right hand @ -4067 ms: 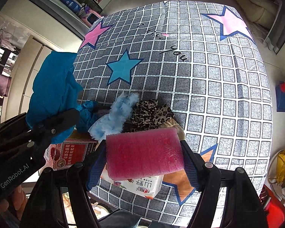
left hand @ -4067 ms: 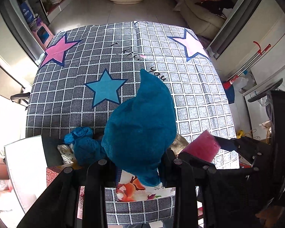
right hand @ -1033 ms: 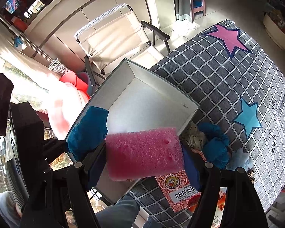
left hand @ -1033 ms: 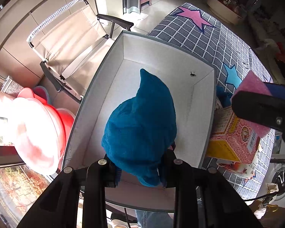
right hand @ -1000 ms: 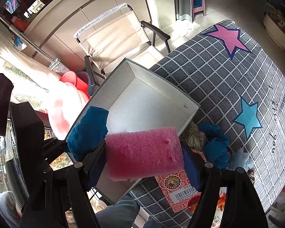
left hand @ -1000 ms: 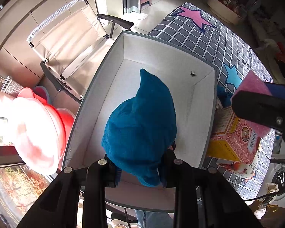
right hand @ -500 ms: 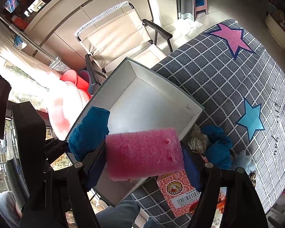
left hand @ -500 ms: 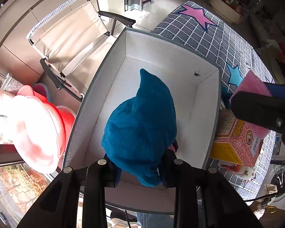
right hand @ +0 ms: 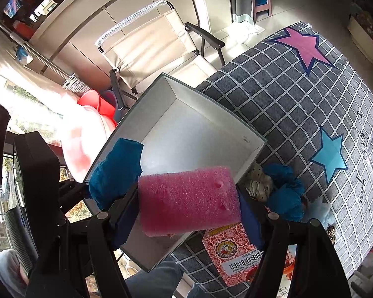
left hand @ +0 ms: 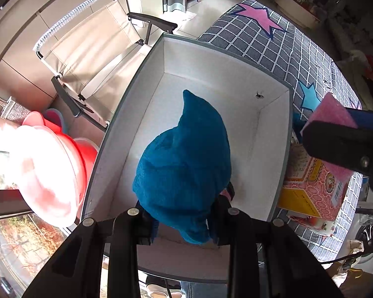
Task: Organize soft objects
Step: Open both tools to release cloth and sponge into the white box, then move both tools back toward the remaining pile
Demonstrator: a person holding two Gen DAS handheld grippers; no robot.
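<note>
While both soft things are being held above the white box, the step in hand is judged to be the drop-off. A teal cloth is being pinched narrowly by the left gripper, which is pointing straight down over the box's near end. A pink sponge is being clamped across its width by the right gripper, above the box's near right corner. A release of each is called for next, with the sponge first being carried further inside the rim. Along the box's right wall, on the checked cover, a printed carton, a spotted fabric and a blue bundle are being left for later. A folding chair and red basins are standing beyond the left wall, clear of the drop. Nothing is being seen inside the box to block it.
</note>
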